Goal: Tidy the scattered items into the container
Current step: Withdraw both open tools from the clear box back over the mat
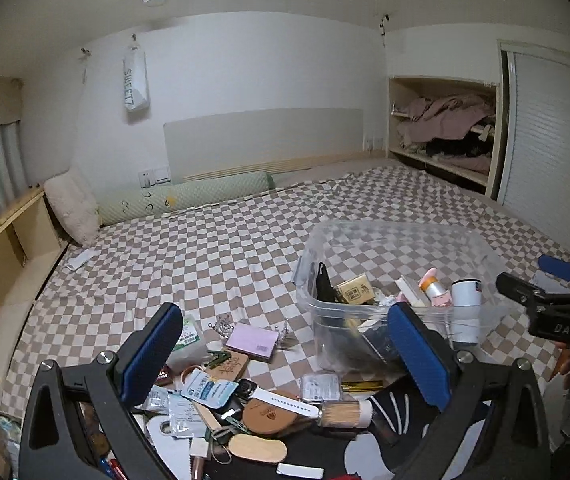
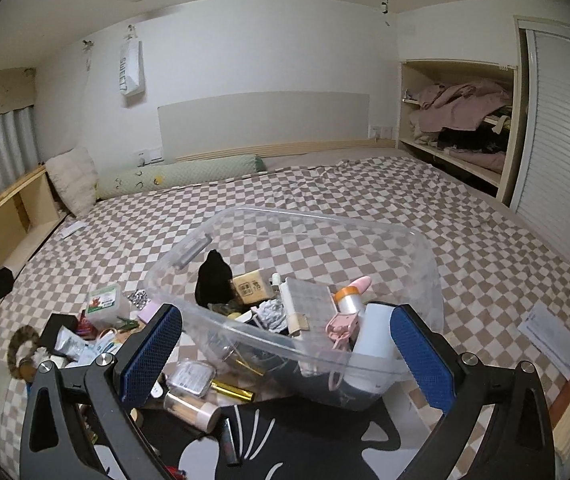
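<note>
Left wrist: left gripper jaws wide | right gripper jaws wide | container rim between

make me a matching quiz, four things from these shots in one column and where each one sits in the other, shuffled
Things:
1. white watch
2. pink notepad
3. white bottle
4. green bolster

Places:
a. in the clear bin
b. at the head of the bed, by the wall
c. in the loose pile, on a round brown disc
d. on the checked sheet, left of the bin

Pairs: 1-c, 2-d, 3-a, 4-b
</note>
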`<state>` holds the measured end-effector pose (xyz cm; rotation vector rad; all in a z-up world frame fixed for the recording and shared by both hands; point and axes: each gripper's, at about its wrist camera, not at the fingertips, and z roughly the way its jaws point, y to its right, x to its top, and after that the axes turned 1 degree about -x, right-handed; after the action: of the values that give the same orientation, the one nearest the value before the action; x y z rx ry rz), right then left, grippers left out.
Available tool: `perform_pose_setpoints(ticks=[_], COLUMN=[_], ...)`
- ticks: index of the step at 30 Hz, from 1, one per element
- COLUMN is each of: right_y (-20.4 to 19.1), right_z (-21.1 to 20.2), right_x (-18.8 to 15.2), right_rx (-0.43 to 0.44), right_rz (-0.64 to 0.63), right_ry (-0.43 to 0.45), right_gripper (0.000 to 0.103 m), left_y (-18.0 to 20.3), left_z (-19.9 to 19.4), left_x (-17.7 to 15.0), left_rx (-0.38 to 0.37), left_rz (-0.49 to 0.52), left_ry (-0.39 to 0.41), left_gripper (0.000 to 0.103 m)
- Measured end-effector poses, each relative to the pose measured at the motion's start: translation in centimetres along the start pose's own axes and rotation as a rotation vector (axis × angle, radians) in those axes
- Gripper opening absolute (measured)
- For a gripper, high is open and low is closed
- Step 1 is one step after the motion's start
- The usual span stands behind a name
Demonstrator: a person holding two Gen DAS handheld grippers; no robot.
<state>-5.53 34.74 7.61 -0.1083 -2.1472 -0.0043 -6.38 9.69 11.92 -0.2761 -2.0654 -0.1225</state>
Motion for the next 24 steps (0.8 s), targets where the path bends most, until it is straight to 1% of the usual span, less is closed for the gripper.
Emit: perform_pose_setpoints(ticks=[3,5,9,12,17,24], right_y=[-0.1,-0.1,-0.2,-0.5,-1.3,-1.8], right_z=[-0.5,-0.8,-1.7,-2.4,-3.7,-4.8], right_x=[-0.3,-0.4,-0.7,-1.0,-1.7,-3.0], right_rx=[0.009,0.016,0.042,0.064,0.087,0.082], right_rz=[0.000,0.003,0.017,0.010,-0.014,-0.037], right_ry=[0.008,0.014,0.034,0.049,0.066,0.070], right_gripper=[0.103,0.103,0.103,0.103,0.103,0.103], left_y=[-0.3,-0.7,-1.6,-2.0,-1.7,-0.8], left_z=[-0.9,-1.3,-1.7,-2.0,-3.0,-4.2], left_x=[-0.6,-1.3,-2.7,-3.6,-4.4,-5.4], left_rx=[0.000,0.021,0.054,0.093,0.129,0.098], left_rz=[0.005,0.014,0.013,0.021,0.036,0.053], left_ry=[0.020,0.029,0.016,0.006,0.010,0.011], left_gripper=[0.103,0.103,0.103,0.103,0.103,0.103])
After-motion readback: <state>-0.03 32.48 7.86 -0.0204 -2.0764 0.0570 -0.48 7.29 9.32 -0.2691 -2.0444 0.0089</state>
